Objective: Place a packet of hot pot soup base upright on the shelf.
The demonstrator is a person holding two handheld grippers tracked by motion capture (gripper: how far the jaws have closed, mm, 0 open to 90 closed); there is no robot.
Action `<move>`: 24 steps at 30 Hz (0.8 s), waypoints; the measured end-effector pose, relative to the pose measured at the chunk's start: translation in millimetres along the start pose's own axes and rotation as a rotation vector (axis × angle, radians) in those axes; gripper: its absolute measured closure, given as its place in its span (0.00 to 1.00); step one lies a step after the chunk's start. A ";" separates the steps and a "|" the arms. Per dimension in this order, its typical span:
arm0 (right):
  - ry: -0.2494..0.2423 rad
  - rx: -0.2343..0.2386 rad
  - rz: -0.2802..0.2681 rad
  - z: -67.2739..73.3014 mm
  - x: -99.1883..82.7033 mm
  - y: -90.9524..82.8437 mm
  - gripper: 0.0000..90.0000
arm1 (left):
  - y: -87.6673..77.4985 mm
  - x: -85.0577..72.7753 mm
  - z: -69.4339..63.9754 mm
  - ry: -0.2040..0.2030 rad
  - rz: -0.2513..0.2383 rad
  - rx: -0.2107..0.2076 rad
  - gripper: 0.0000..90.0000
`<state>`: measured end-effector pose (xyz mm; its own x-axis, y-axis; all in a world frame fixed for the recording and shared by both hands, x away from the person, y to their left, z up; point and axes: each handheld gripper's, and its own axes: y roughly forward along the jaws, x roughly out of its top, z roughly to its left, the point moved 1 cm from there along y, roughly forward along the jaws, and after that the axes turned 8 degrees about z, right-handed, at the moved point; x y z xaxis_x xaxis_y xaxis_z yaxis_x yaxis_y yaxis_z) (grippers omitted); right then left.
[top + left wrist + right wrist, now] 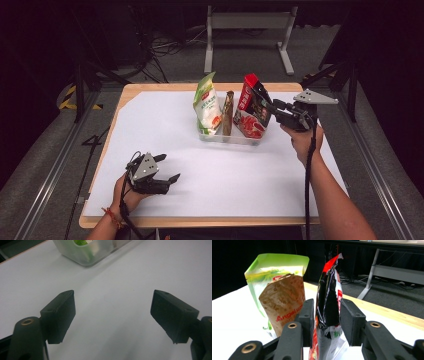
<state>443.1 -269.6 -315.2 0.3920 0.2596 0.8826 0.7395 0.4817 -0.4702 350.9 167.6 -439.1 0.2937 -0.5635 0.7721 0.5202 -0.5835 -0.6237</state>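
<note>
Right gripper (324,315) clamping glossy red-and-black snack bag (251,107), standing in clear plastic bin (231,137). Left gripper (113,312) resting on white table sheet (165,125), jaws spread wide, holding nothing.

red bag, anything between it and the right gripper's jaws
Nothing visible. The right gripper already has its jaws on either side of the red bag, which stands in the clear bin beside the brown pouch.

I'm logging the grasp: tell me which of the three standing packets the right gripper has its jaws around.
The red and black packet, rightmost in the clear bin; the right gripper straddles it. The brown packet and green packet stand untouched.
</note>
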 end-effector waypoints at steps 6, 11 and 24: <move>-0.021 -0.014 0.001 4.0 -2.8 -0.1 0.69 | 0.6 0.4 -1.2 0.010 0.003 -0.003 0.23; -0.033 -0.020 0.009 4.5 -4.8 -1.9 0.65 | 0.6 0.5 -1.3 0.015 0.008 -0.013 0.23; -0.057 -0.025 0.048 7.9 -15.1 -2.0 0.44 | 0.3 1.0 -2.1 0.014 0.010 -0.017 0.23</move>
<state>431.4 -267.9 -327.7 0.3957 0.3295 0.8572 0.7345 0.4468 -0.5108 349.7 165.6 -438.8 0.2873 -0.5775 0.7642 0.5033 -0.5878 -0.6334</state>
